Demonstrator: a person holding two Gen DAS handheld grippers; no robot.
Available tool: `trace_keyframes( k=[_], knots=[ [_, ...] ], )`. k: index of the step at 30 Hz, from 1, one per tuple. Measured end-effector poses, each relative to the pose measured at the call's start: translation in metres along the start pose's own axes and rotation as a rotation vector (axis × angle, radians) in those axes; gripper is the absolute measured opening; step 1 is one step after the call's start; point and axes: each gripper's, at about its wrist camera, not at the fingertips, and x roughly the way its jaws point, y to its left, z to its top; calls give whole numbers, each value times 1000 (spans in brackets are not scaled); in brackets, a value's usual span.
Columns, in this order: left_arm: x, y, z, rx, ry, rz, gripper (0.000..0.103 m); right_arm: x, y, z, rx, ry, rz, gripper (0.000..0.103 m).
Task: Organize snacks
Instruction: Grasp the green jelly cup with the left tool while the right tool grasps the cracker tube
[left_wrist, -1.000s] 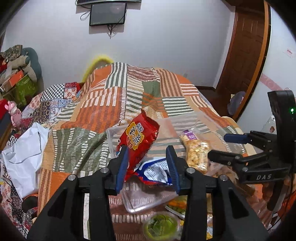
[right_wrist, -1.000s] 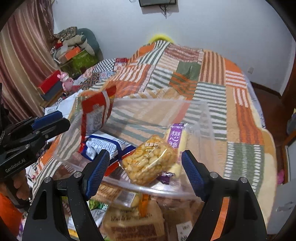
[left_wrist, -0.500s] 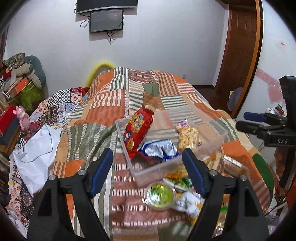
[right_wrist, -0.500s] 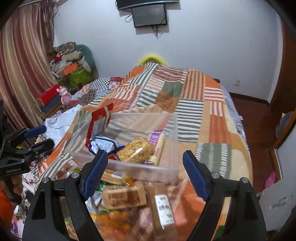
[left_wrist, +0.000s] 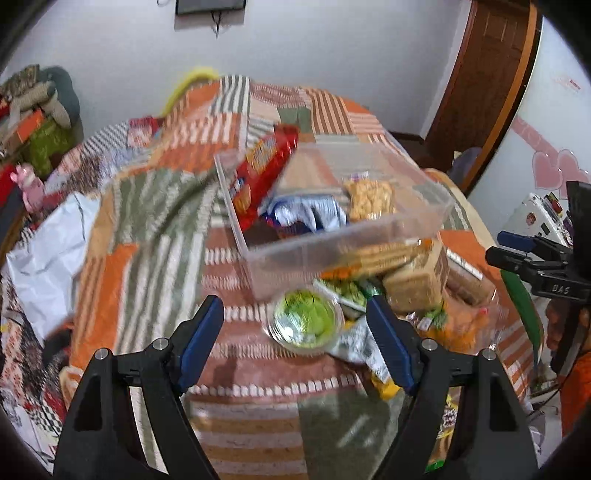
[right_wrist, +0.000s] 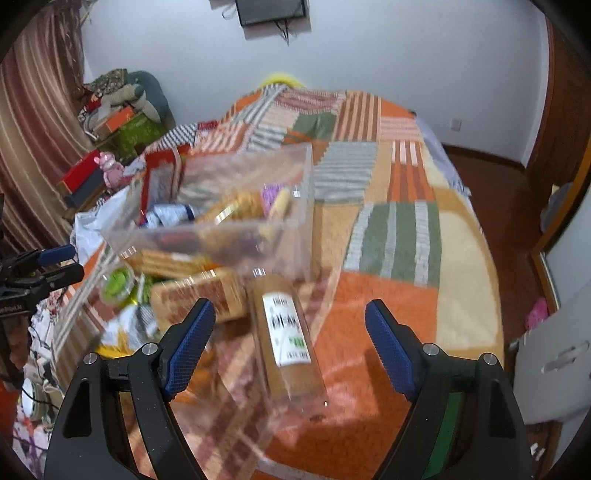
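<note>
A clear plastic bin (left_wrist: 295, 258) sits on the bed. In it a red snack bag (left_wrist: 264, 173) leans on the left wall beside a blue-white bag (left_wrist: 306, 216) and a bag of golden snacks (left_wrist: 369, 197). My left gripper (left_wrist: 292, 302) is open and empty, hovering over a green-lidded cup (left_wrist: 306, 321) in front of the bin. Loose packs (left_wrist: 410, 284) lie to its right. My right gripper (right_wrist: 289, 306) is open and empty above a long brown pack with a white label (right_wrist: 288, 332), just short of the bin (right_wrist: 303, 221). Each view shows the other gripper at its edge.
A striped patchwork blanket (left_wrist: 155, 206) covers the bed. A white plastic sheet (left_wrist: 48, 251) and a pink toy (left_wrist: 31, 184) lie at the left edge. A wooden door (left_wrist: 480, 74) and bare floor (right_wrist: 498, 192) are on the right, and a white cabinet (right_wrist: 554, 354) stands near the bed's corner.
My left gripper opened and let go of the red bag, which now leans inside the bin. Both grippers drew back from the bin and now hover over the loose snacks in front.
</note>
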Motion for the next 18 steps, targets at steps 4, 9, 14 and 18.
trace_keyframes(
  k=[4, 9, 14, 18],
  knots=[
    [13, -1, -5, 4, 39, 3, 80, 14, -3, -9, 0, 38, 4, 81],
    [29, -1, -6, -18, 79, -24, 79, 26, -5, -13, -5, 68, 24, 78],
    [44, -4, -5, -19, 96, -35, 79, 35, -7, -12, 3, 95, 57, 63],
    [54, -6, -8, -7, 103, -32, 79, 43, -6, -12, 3, 114, 75, 53]
  ],
)
